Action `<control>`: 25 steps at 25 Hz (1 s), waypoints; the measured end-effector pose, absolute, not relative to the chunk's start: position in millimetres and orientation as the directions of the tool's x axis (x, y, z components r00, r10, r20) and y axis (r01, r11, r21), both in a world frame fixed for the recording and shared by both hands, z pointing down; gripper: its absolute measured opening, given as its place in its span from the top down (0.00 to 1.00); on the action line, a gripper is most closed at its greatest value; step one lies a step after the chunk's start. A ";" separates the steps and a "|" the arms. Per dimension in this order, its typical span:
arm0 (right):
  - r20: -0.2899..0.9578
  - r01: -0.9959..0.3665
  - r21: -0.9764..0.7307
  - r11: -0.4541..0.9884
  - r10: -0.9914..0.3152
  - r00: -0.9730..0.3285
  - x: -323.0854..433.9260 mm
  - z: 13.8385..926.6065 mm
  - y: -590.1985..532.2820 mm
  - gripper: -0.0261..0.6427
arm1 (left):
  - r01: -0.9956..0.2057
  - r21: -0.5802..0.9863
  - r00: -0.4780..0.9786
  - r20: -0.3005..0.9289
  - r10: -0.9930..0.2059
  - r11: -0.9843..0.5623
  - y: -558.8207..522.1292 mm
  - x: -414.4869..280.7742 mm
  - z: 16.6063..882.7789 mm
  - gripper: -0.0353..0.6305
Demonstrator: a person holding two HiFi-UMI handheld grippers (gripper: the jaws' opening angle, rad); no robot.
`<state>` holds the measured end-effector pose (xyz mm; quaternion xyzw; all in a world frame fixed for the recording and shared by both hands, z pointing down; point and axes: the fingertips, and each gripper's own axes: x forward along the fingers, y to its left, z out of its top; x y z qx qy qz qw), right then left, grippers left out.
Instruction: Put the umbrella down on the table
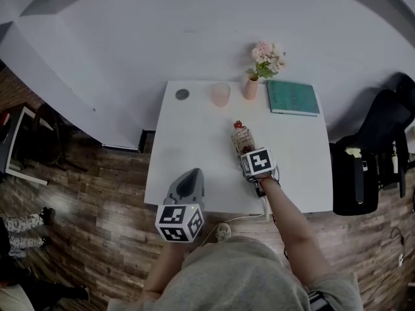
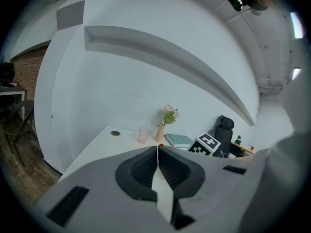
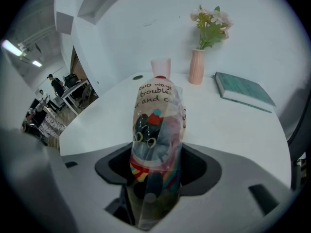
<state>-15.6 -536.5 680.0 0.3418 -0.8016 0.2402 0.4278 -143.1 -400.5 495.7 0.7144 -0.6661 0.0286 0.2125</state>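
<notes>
The umbrella (image 3: 158, 130), folded in its printed clear sleeve, is pinched in my right gripper (image 3: 158, 171) and angled down over the table's (image 1: 188, 135) near-right part, ready, I judge, to be laid flat. My left gripper (image 2: 157, 152) hovers at the near edge, jaws pressed together, empty, out of the way.

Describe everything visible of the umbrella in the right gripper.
The umbrella is folded short inside a clear sleeve printed with dark lettering and a black cartoon figure; striped colours show beneath. A red tip caps its far end. The right gripper clamps its near end, holding it tilted over the white table; table contact is unclear.
</notes>
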 end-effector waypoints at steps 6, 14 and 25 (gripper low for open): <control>0.875 -0.742 -0.081 0.665 -0.309 -0.373 -17.8 692.7 -537.0 0.56 | -0.964 0.264 0.107 0.330 -0.938 -0.017 -399.4 -144.7 496.7 0.93; 0.881 -0.747 -0.118 0.654 -0.277 -0.382 -18.4 699.9 -537.5 0.56 | -0.965 0.260 0.107 0.333 -0.937 -0.018 -393.6 -141.6 496.7 0.94; 0.863 -0.760 -0.096 0.643 -0.327 -0.386 -16.9 697.4 -538.2 0.53 | -0.964 0.265 0.106 0.330 -0.938 -0.015 -384.1 -144.7 490.2 0.94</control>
